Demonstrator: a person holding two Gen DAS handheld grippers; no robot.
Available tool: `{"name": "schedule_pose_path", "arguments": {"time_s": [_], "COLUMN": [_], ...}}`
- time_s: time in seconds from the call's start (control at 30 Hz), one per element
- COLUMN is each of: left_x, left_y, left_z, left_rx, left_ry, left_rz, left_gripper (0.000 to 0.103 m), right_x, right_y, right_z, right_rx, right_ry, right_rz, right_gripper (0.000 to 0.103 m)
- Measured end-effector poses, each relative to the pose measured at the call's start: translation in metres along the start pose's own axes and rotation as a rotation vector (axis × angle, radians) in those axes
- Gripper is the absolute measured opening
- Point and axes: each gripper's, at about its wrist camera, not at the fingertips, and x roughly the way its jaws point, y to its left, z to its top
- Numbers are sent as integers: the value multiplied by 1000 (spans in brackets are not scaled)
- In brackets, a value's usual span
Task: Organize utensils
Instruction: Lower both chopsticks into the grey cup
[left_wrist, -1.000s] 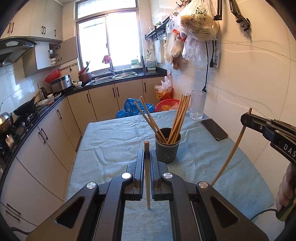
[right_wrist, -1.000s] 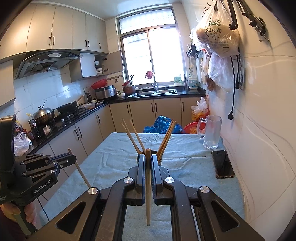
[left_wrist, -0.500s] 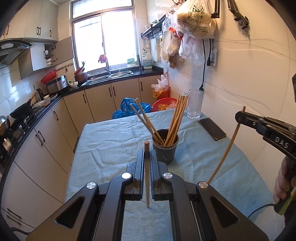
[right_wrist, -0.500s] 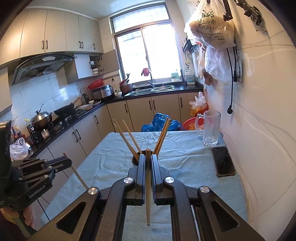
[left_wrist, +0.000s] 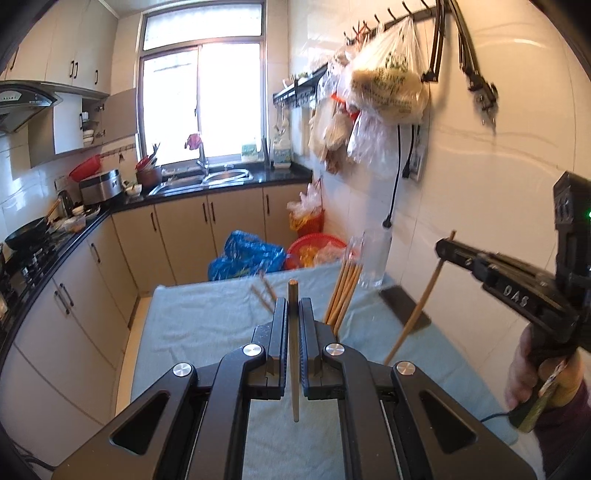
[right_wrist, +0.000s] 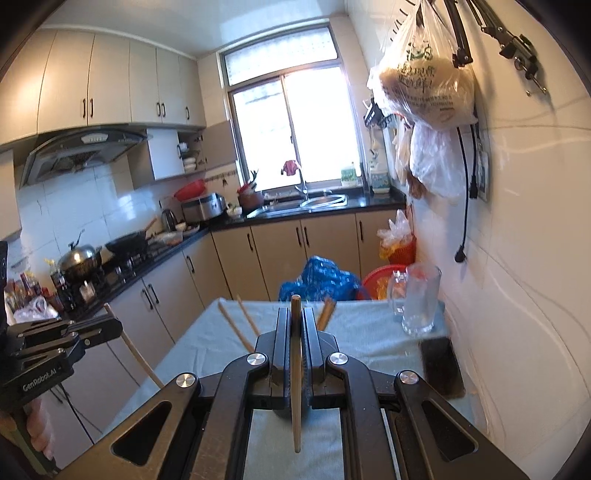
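A kitchen with beige cabinets surrounds a worktop (left_wrist: 207, 325) covered in pale blue cloth. The left tool (left_wrist: 293, 314) is clamped on a thin wooden chopstick (left_wrist: 294, 369), held upright. The right tool (right_wrist: 294, 325) likewise pinches its own wooden chopstick (right_wrist: 296, 387). More bundled chopsticks (left_wrist: 343, 291) stand just beyond the tools, their holder hidden.
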Motion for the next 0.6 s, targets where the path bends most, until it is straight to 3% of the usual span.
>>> {"name": "schedule_pose_path", "arguments": {"time_s": [0.33,0.6], "left_x": [30,84], "left_y": [5,-1], "left_z": [57,55], "left_rx": [-58,-85], "left_ry": [-112,-104], "left_rz": [-21,-32], "left_gripper": [5,5], "right_x": [36,79], "right_y": [-1,-14], "right_z": [38,27], "right_rx": [38,100], "right_ry": [-67,-52], "right_rz": [35,23], "right_gripper": [6,6]}}
